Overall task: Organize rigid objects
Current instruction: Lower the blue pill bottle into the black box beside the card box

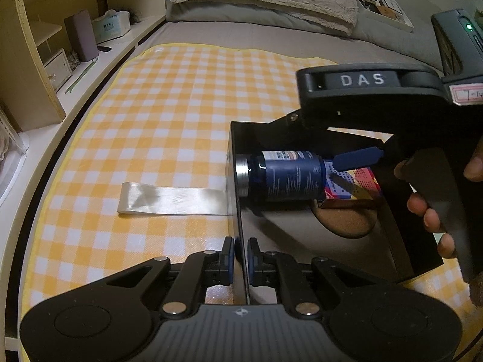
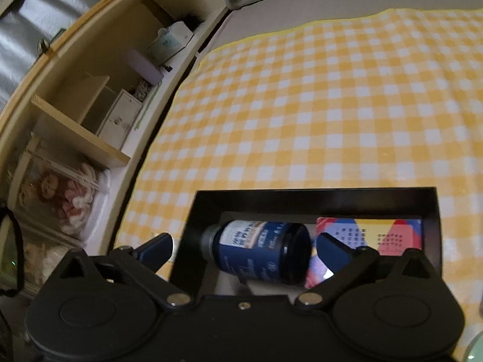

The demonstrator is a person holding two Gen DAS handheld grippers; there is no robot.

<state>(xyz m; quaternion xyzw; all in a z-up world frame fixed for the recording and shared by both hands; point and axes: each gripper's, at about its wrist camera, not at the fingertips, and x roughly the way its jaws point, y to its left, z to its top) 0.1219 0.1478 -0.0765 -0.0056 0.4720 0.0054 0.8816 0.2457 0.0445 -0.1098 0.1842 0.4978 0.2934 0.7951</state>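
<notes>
On the bed: a yellow-and-white checked cloth covers the bedding, with a black open box set on it.
Far left, shelving: a wooden shelf unit runs along the bed's edge, holding a tissue box and a small drawer box.
Left of the box: a pale satin ribbon lies flat on the cloth, its right end reaching the box's left wall.
Left hand-held gripper: its fingers are closed on the left wall of the box, one pad outside and one inside.
Inside the box: a dark blue bottle with a silver cap lies on its side, cap end against the left wall; its base rests on a colourful patterned card box. A round cork coaster sits on the box floor just beside them.
Right hand-held gripper: its fingers are spread wide above the bottle, one blue fingertip touching the bottle's base end, nothing clamped.
Far right: the person's hand wraps the right gripper's handle.
</notes>
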